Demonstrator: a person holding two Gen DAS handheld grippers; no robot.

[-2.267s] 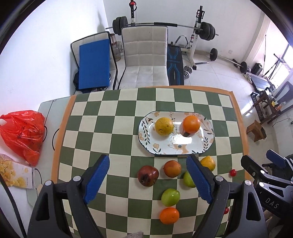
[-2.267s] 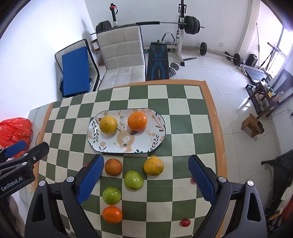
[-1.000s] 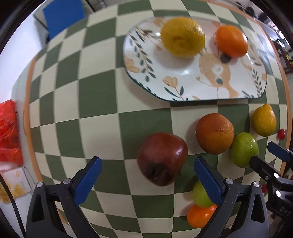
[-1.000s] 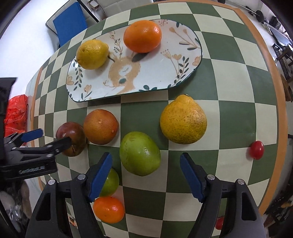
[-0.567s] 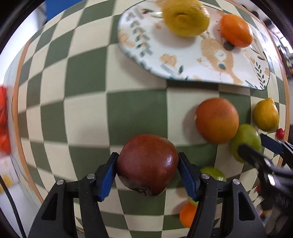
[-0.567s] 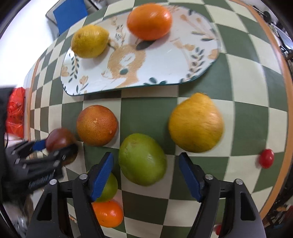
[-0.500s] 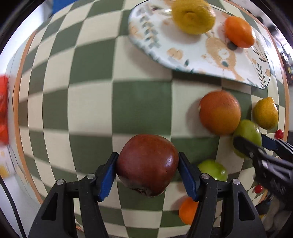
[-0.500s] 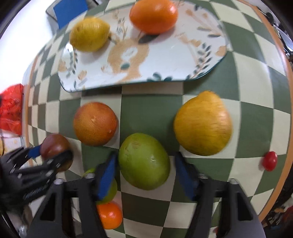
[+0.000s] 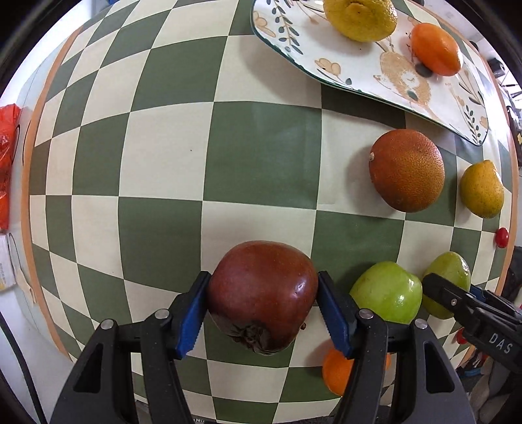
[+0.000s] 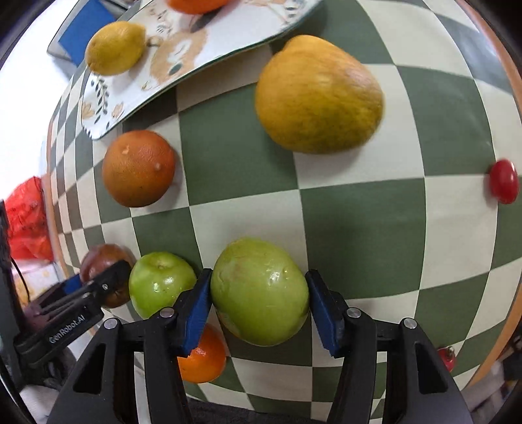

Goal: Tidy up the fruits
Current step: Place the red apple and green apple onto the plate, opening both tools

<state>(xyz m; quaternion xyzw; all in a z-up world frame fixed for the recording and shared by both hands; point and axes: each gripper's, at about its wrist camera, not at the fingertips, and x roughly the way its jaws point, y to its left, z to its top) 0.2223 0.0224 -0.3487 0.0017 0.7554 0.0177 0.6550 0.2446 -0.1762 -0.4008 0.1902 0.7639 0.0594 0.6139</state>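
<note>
At the far left edge, a red plastic bag [image 9: 6, 163] lay off the checkered bench [image 9: 156, 156]. The left gripper [image 9: 262, 306] had its blue jaws pressed against both sides of a dark red fruit [image 9: 262, 293], gripping it at the near middle of the bench. Just to its right sat a green apple [image 9: 386, 293], with a small orange [image 9: 339, 371] nearer and partly hidden behind the jaw. Right of the apple, the right gripper [image 10: 259, 300] held a larger green fruit [image 10: 259, 290], its jaws closed on that fruit's flanks. Farther back, a reddish orange [image 9: 407, 169] rested on the bench near the patterned plate [image 9: 359, 75], and a big yellow-orange citrus [image 10: 318, 94] lay to its right, close to the plate's near rim. On the plate, at the far side, were a lemon [image 9: 360, 18] on the left and an orange [image 9: 435, 49] on the right. A small red tomato [image 10: 504, 186] sat near the bench's right edge, well apart from the citrus; another red one [image 10: 447, 357] showed at the near right edge.
</note>
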